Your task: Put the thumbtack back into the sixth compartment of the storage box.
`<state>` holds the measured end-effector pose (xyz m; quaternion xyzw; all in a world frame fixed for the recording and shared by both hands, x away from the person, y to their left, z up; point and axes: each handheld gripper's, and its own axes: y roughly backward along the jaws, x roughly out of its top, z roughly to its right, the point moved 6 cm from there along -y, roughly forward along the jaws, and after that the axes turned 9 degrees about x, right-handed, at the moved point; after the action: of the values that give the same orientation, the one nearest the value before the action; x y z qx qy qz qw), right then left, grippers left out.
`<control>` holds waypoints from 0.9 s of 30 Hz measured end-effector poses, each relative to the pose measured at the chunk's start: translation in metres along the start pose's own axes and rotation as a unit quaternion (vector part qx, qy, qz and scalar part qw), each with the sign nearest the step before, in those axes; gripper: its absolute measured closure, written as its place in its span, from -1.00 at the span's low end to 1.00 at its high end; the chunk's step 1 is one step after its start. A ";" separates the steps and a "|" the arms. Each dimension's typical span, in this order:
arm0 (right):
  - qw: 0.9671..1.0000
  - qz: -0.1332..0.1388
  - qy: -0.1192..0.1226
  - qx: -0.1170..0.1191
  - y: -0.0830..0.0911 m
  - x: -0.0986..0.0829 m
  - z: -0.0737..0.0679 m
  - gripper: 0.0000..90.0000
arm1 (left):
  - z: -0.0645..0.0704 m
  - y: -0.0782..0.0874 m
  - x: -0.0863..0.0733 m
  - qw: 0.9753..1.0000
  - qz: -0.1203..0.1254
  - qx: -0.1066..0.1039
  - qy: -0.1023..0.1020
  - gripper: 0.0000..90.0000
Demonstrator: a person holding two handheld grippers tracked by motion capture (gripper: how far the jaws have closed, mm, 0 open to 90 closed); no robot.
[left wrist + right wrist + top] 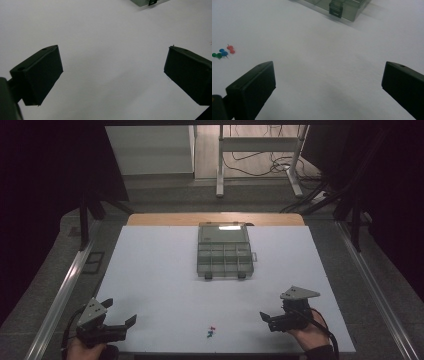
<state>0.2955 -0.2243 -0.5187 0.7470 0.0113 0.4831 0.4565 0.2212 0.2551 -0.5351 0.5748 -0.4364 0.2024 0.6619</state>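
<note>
Both grippers, left [121,314] and right [265,319], gape wide, empty. Red, blue, green plastic pushpins [211,332] lie well short of the clear compartmented plastic organizer box [224,251]. Approach step; next probably a precise pinch on one pin.

Red, blue, green pushpins [223,53]

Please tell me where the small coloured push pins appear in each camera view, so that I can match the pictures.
High view: the push pins lie near the front edge of the white table, between the two tongs.
Left gripper view: the pins are not in this picture.
Right gripper view: the push pins are at the far left, beyond the left jaw.
Shared landmark: the compartment box, at the top edge in both gripper views.
</note>
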 end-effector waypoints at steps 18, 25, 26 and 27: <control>0.999 -0.037 0.015 0.030 -0.026 0.017 -0.019 -1.00 | 0.001 0.000 0.000 1.000 -0.001 0.000 -0.001 -0.95; 0.997 -0.056 0.024 0.037 -0.036 0.020 -0.030 -1.00 | 0.001 0.000 0.000 1.000 -0.001 0.000 -0.002 -0.95; 0.997 -0.060 0.024 0.039 -0.037 0.021 -0.032 -1.00 | 0.001 0.000 0.000 1.000 -0.001 0.000 -0.003 -0.95; 0.997 -0.062 0.027 0.041 -0.038 0.022 -0.033 -1.00 | 0.001 0.000 0.000 1.000 -0.001 0.000 -0.003 -0.95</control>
<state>0.2993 -0.1697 -0.5258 0.7497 0.0893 0.4728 0.4543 0.2210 0.2543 -0.5353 0.5755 -0.4377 0.2001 0.6611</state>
